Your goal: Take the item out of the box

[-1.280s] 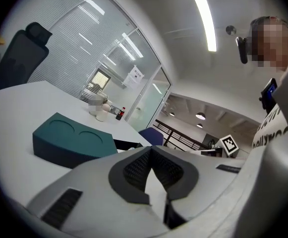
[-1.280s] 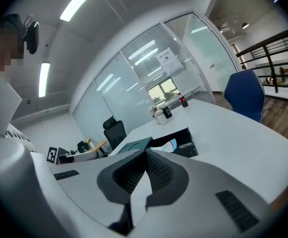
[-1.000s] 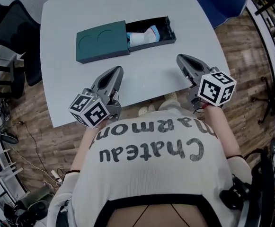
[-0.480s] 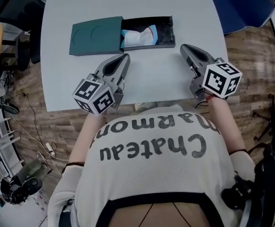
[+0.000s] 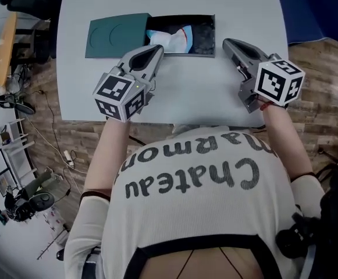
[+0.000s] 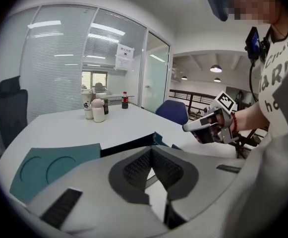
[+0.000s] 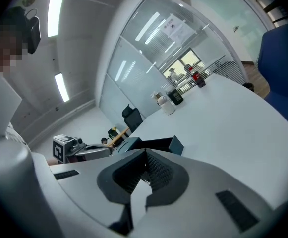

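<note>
Two grippers at the box, neither on anything yet. Head view: box (image 5: 203,36) sits upper centre on the table (image 5: 227,92), its green lid (image 5: 115,35) off to the left and the dark inside showing. The item (image 5: 170,39) is white w/ a blue edge, soft-looking, can't tell exactly what. It lies in the left half of the open part, right by the lid's edge.

Left gripper (image 5: 157,50) points up-frame, tip at the box's near rim just below the item. Can't tell if it touches the rim. Its own view shows the pads pressed together, nothing between. Right gripper (image 5: 228,42) sits just off the box's right end, a bit lower in frame. Its jaws are together too, and empty.

So the step in hand looks like the reach, pre-grasp; the item hasn't left the box.

Next move, as I read it: the left is closest, so it needs to spread its jaws, tip over the near rim and come down around the item, then pinch and lift clear. The box looks light and could slide or lift w/ the item. The right is placed well to pin the right end or the rim while the left pulls. Soft stuff may bunch, so a grip on the middle rather than an edge seems safer.
</note>
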